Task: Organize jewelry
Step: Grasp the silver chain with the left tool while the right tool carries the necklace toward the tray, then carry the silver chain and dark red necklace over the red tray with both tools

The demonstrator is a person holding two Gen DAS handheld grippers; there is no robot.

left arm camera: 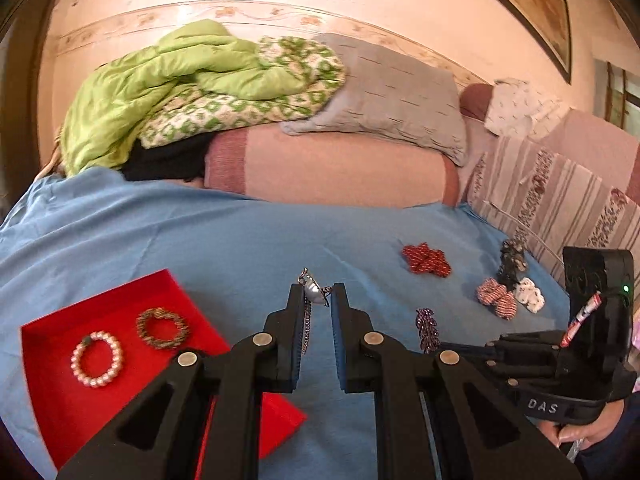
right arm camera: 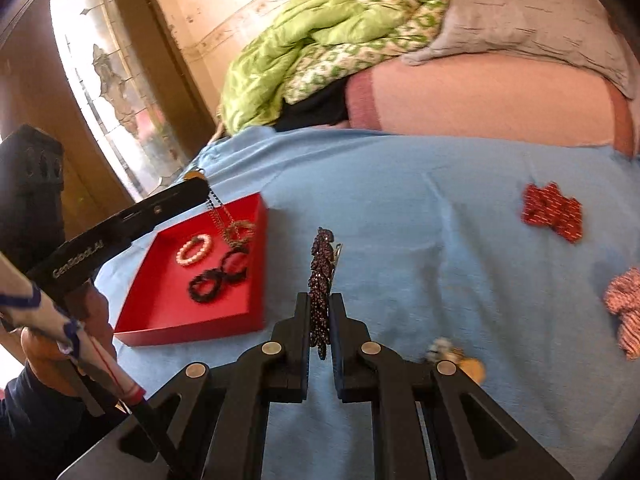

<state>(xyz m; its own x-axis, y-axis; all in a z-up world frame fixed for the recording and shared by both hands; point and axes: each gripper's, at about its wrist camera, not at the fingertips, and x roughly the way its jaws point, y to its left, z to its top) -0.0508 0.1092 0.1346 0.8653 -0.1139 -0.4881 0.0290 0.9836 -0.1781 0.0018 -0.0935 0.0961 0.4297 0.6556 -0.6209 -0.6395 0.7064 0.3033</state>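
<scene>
My left gripper is shut on a silver pendant necklace whose chain hangs down between the fingers, just right of the red tray. The tray holds a pearl bracelet and a gold-brown bracelet. In the right wrist view the tray also holds a black bracelet, and the left gripper dangles the chain over it. My right gripper is shut on a dark purple sequined hair clip, held above the blue sheet.
A red patterned bow, a pink striped bow, a white piece and a dark piece lie on the sheet at right. Pillows and a green quilt are piled at the bed's far end. A door stands at left.
</scene>
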